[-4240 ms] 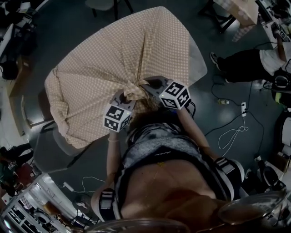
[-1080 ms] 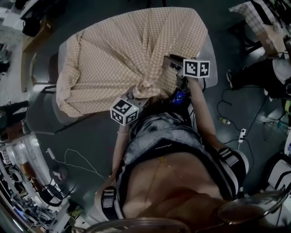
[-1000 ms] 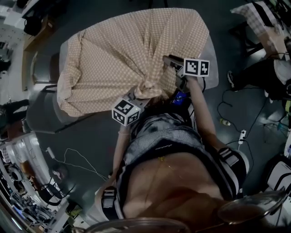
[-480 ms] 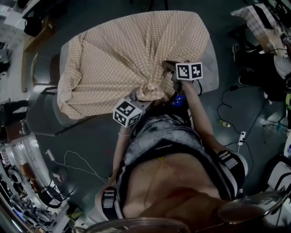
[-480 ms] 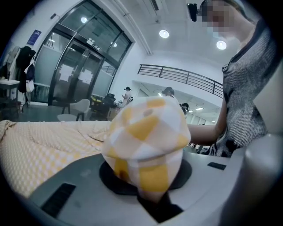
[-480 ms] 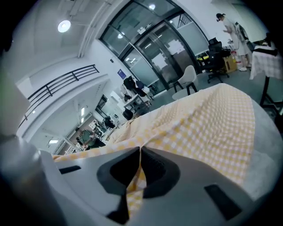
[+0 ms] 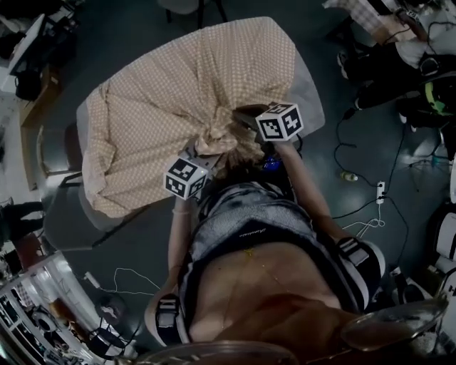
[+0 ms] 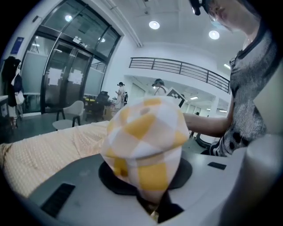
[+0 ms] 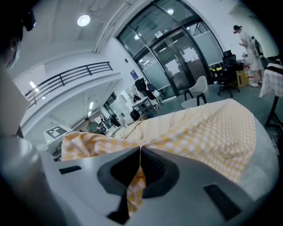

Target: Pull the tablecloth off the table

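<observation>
A yellow-and-white checked tablecloth (image 7: pixel 178 85) lies rumpled over the grey table (image 7: pixel 308 89), gathered to a knot at the near edge. My left gripper (image 7: pixel 206 147) holds that bunch. In the left gripper view a fat wad of cloth (image 8: pixel 143 137) bulges between the jaws of the left gripper (image 8: pixel 148 183), which are opening slightly while still pressing on it. My right gripper (image 7: pixel 241 116) sits just right of the bunch. In the right gripper view the right gripper (image 9: pixel 139 155) is closing its last bit, and a thin fold of cloth (image 9: pixel 136 187) is pinched there.
The person holding the grippers stands against the table's near edge. A chair (image 7: pixel 182 6) stands beyond the far end. Another person (image 7: pixel 385 60) sits at the upper right. Cables and a power strip (image 7: pixel 381 189) lie on the floor at right. Cluttered shelving (image 7: pixel 43 321) fills the lower left.
The right gripper has moved left toward the gathered bunch and closed on a fold of the cloth. The left gripper keeps its hold on the bunch.
</observation>
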{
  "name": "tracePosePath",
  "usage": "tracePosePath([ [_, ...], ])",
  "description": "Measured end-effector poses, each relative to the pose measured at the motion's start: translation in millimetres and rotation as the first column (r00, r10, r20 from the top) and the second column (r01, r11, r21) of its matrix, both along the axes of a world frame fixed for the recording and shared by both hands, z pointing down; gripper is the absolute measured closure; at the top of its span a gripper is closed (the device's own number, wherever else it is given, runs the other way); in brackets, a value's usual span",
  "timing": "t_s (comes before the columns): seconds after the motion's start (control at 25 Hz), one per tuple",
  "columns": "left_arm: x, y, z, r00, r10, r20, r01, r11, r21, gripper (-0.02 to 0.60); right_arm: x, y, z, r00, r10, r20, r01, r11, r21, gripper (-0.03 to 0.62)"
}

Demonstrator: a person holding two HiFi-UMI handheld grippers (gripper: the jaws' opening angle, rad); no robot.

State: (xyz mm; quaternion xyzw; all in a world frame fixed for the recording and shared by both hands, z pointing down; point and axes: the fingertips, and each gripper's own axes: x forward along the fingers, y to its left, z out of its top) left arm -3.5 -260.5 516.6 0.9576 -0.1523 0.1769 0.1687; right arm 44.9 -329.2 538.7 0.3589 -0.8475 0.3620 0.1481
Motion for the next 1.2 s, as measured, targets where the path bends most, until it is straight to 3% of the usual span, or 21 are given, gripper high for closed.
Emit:
tracePosePath([
  [0.08,2.6,-5.5,-1.1,0.999,0.033,0.01,-0.033,0.999,0.016,0.491,-4.1,6.3,-11.1,1.0,0.005,0.006,-0.005,1.0,0.019,0.528],
  [0.32,11.8,-10.0,4.8,0.999,0.035,-0.01,-0.035,0.999,-0.014,0.477,-23.0,30.1,-25.7,0.996,-0.066,0.055,0.063,0.996,0.056,0.528],
  [0.6,34.6,5.1,11.1,0.995,0.096,0.011,-0.096,0.995,-0.022,0.461,-13.4,45.0,-29.3,0.995,-0.063,0.072,0.058,0.996,0.069,0.528],
  [0.96,49.1,8.3,19.9,0.994,0.1,0.053,-0.102,0.995,0.023,0.353,-26.0,45.8,-31.5,0.988,-0.135,0.075,0.13,0.989,0.071,0.528],
  [1.2,40.0,-2.3,14.3,0.992,0.096,0.08,-0.102,0.993,0.067,0.348,-44.6,43.0,-38.1,0.979,-0.194,0.058,0.189,0.979,0.081,0.528],
])
